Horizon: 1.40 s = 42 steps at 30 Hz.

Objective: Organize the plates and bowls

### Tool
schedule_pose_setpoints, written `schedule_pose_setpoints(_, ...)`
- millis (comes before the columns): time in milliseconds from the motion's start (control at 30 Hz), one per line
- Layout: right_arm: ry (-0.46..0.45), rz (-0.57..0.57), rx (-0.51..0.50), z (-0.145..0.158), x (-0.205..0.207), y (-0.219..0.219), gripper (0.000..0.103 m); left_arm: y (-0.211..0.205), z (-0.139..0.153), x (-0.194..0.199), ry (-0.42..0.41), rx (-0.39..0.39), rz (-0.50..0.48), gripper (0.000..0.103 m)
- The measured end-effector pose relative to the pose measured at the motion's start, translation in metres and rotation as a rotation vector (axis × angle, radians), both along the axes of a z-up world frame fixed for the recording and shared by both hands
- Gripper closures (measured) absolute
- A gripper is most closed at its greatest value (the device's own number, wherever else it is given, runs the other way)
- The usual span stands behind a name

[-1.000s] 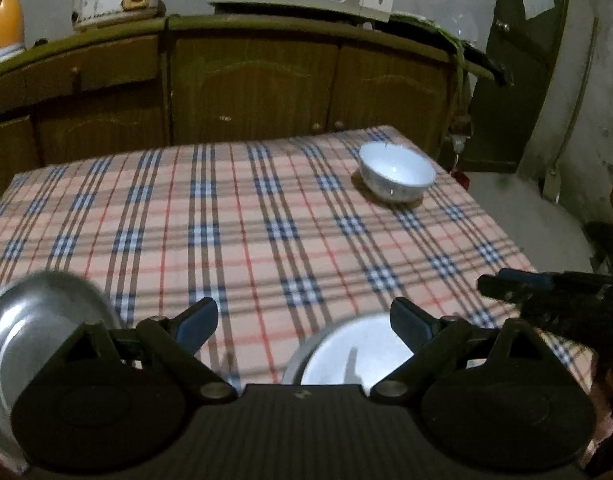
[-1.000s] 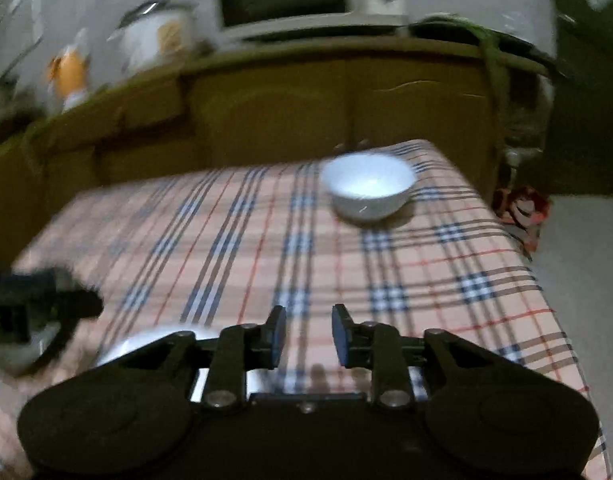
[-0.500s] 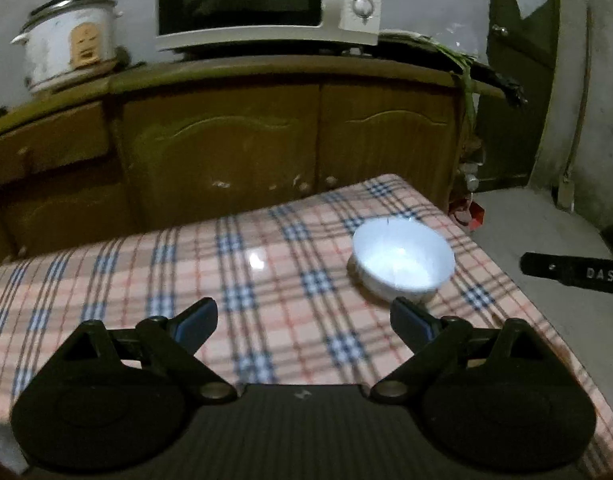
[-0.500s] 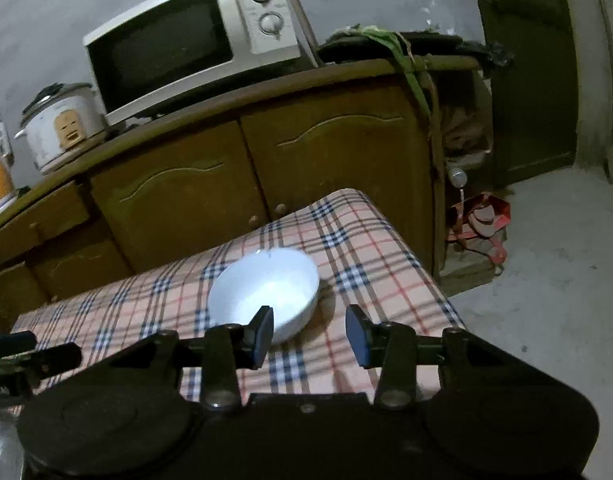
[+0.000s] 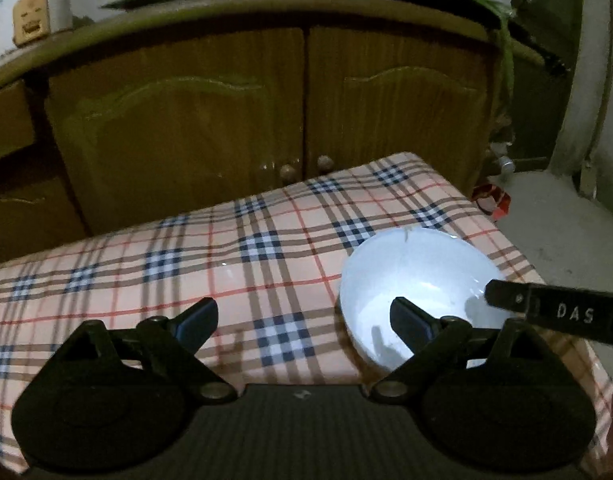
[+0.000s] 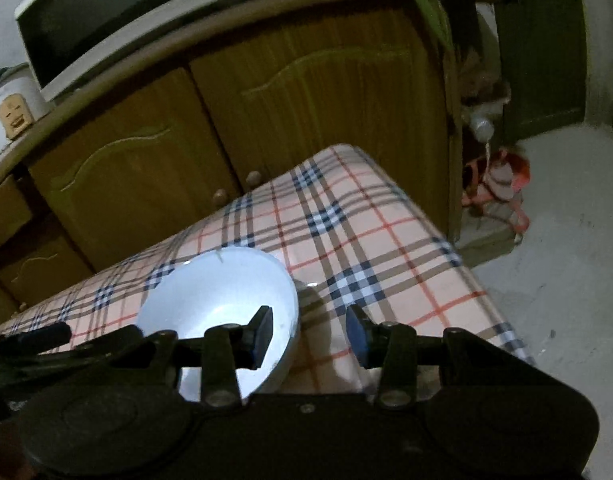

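A white bowl [image 5: 418,280] stands near the far right corner of the plaid-covered table [image 5: 242,256]. My left gripper [image 5: 304,320] is open wide, just left of the bowl, and its right fingertip overlaps the bowl's inside in the left wrist view. In the right wrist view the bowl [image 6: 218,292] sits low and left. My right gripper [image 6: 309,336] is open, with its left finger over the bowl's inside, its right finger outside, and the right rim between the jaws. No pad visibly presses on the rim. A right gripper finger [image 5: 554,312] reaches over the bowl's right edge.
A brown wooden cabinet [image 5: 306,100] runs close behind the table, with a microwave [image 6: 94,20] and a rice cooker [image 5: 22,12] on top. The table's right edge drops to grey floor [image 6: 566,240], where a red bag [image 6: 502,188] lies.
Both grippers have moved forward across the table to the white bowl, which now looks much larger. The metal plates have dropped out of view. The right jaws have widened and the right gripper has rolled.
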State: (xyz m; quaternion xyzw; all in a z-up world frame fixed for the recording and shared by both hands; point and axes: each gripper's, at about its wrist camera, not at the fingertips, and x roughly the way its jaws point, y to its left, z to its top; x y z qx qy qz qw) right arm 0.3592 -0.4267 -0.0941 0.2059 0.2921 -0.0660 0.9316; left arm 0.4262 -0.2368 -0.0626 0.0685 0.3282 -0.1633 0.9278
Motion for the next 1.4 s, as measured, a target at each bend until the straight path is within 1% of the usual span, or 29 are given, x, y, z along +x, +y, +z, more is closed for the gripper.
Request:
schedule_pose_setpoints(33, 0.003, 0.009, 0.015, -0.004, 0.005, 0.0, 0.052, -0.003, -0.004, 0.004, 0.015, -0.006, -0.001, 0.009)
schedule_pose_setpoints(100, 0.021, 0.02, 0.023, -0.01, 0.014, 0.001, 0.052, -0.011, -0.01, 0.012, 0.027, 0.001, -0.01, 0.016)
schedule_pose_setpoints(133, 0.025, 0.031, 0.03, -0.014, 0.018, 0.003, 0.053, -0.015, -0.014, 0.014, 0.037, 0.013, -0.027, 0.022)
schedule_pose_setpoints(167, 0.031, 0.035, 0.039, -0.017, 0.021, 0.004, 0.056, -0.018, -0.017, 0.016, 0.05, 0.021, -0.042, 0.031)
schedule_pose_setpoints(200, 0.031, 0.04, 0.052, -0.019, 0.024, 0.004, 0.074, -0.022, -0.021, 0.018, 0.061, 0.03, -0.052, 0.037)
schedule_pose_setpoints(233, 0.034, 0.048, 0.06, -0.022, 0.026, 0.006, 0.083, -0.024, -0.024, 0.02, 0.072, 0.036, -0.058, 0.053)
schedule_pose_setpoints(267, 0.033, 0.039, 0.048, -0.022, 0.026, 0.008, 0.084, -0.025, -0.028, 0.02, 0.083, 0.035, -0.066, 0.066)
schedule_pose_setpoints(300, 0.025, 0.036, 0.043, -0.023, 0.025, 0.009, 0.086, -0.025, -0.029, 0.019, 0.082, 0.017, -0.079, 0.071)
schedule_pose_setpoints(333, 0.021, 0.037, 0.046, -0.022, 0.024, 0.009, 0.087, -0.026, -0.03, 0.018, 0.083, 0.011, -0.088, 0.08)
schedule_pose_setpoints(400, 0.031, 0.031, 0.041, -0.021, 0.021, 0.011, 0.087, -0.028, -0.028, 0.013, 0.089, 0.02, -0.085, 0.081)
schedule_pose_setpoints(533, 0.028, 0.021, 0.057, -0.02, 0.007, 0.011, 0.087, -0.022, -0.022, 0.002, 0.107, 0.003, -0.095, 0.085)
schedule_pose_setpoints(667, 0.001, 0.027, 0.042, -0.003, -0.019, 0.019, 0.087, -0.014, -0.005, -0.022, 0.088, -0.007, -0.081, 0.085)
schedule_pose_setpoints(733, -0.015, 0.028, 0.039, 0.01, -0.035, 0.024, 0.087, -0.012, 0.007, -0.038, 0.064, 0.0, -0.079, 0.085)
schedule_pose_setpoints(800, -0.037, 0.036, 0.032, 0.025, -0.053, 0.03, 0.087, -0.007, 0.021, -0.057, 0.03, 0.006, -0.073, 0.085)
schedule_pose_setpoints(933, -0.079, 0.047, 0.015, 0.055, -0.094, 0.046, 0.087, 0.008, 0.049, -0.099, -0.009, -0.005, -0.054, 0.085)
schedule_pose_setpoints(1067, -0.108, 0.063, 0.013, 0.078, -0.139, 0.063, 0.087, 0.023, 0.073, -0.146, -0.056, 0.006, -0.038, 0.085)
schedule_pose_setpoints(1233, -0.14, 0.084, 0.0, 0.099, -0.191, 0.087, 0.087, 0.043, 0.089, -0.195, -0.086, -0.003, -0.01, 0.084)
schedule_pose_setpoints(1400, -0.152, 0.111, -0.014, 0.106, -0.235, 0.113, 0.087, 0.064, 0.094, -0.231, -0.089, -0.017, 0.018, 0.084)
